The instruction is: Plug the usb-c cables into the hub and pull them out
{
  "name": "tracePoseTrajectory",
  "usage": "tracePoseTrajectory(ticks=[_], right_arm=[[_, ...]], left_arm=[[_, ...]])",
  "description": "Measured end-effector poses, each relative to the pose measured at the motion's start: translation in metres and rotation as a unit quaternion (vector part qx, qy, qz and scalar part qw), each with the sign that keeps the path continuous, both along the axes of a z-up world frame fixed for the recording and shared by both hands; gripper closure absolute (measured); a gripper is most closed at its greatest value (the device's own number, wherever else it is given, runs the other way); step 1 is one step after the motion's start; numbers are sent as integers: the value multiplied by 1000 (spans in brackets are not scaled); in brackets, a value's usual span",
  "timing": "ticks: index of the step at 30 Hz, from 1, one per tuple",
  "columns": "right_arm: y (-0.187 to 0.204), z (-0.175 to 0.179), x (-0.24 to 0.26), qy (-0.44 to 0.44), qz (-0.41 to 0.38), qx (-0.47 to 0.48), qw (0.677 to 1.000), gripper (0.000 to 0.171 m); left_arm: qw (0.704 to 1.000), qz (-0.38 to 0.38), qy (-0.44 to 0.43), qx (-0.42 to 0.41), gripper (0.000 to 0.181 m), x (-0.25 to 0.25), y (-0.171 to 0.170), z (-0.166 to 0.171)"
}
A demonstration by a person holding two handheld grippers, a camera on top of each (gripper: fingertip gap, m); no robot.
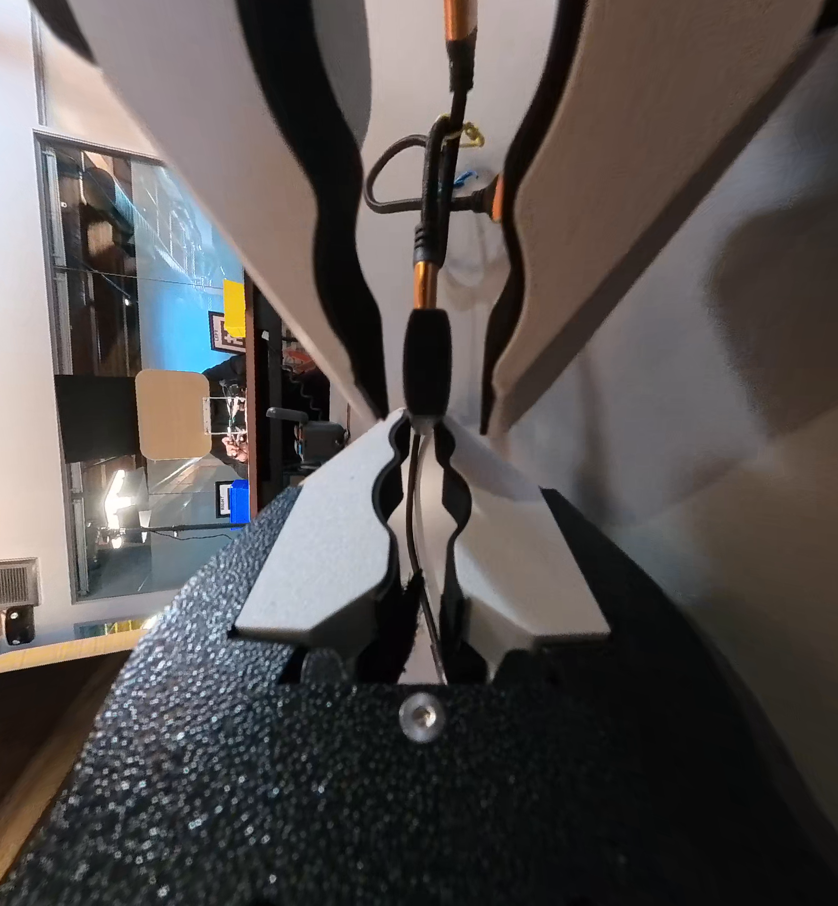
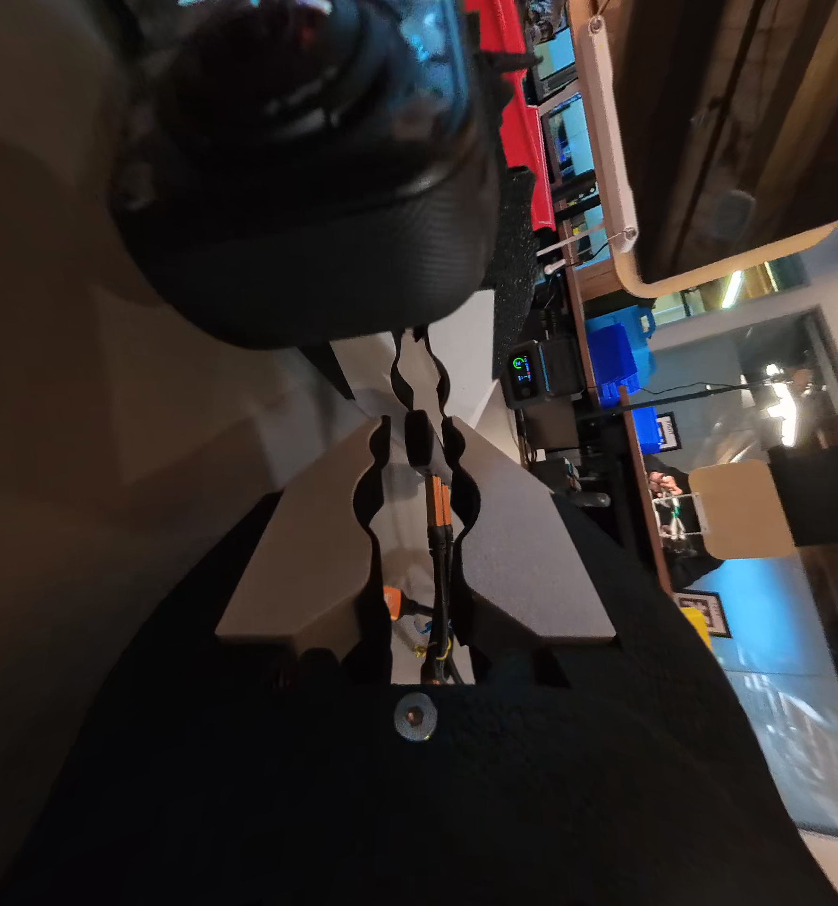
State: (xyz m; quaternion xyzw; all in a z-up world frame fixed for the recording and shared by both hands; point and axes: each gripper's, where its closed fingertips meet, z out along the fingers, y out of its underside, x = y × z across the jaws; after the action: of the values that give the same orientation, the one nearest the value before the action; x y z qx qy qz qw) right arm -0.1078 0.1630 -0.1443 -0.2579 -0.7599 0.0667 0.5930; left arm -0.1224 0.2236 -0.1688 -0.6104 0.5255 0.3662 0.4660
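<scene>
2 grippers face each other over the white table (image 1: 701,343). Left gripper (image 1: 419,426) pinches the black hub (image 1: 426,363) by its end; right gripper (image 2: 414,436) stands apart around the orange-banded usb-c cables (image 2: 439,507). Judged: pull-out step; next, close on 1 plug and draw straight back.

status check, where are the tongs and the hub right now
Left tongs pinch the black hub at its end. Right tongs open around it and the orange plugs. Nothing blocking.
</scene>
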Motion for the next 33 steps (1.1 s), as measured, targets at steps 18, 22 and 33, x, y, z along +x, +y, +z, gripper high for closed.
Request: tracePoseTrajectory(ticks=[18,22,33], right_arm=[[17,3,2,8,-37,74,997,163],[21,3,3,8,-46,80,996,164],[24,2,4,4,-53,86,995,164]], left_arm=[[999,6,-48,9,173,-1,1,5],[999,7,-48,19,172,-1,1,8],[999,7,-47,20,173,-1,2,8]])
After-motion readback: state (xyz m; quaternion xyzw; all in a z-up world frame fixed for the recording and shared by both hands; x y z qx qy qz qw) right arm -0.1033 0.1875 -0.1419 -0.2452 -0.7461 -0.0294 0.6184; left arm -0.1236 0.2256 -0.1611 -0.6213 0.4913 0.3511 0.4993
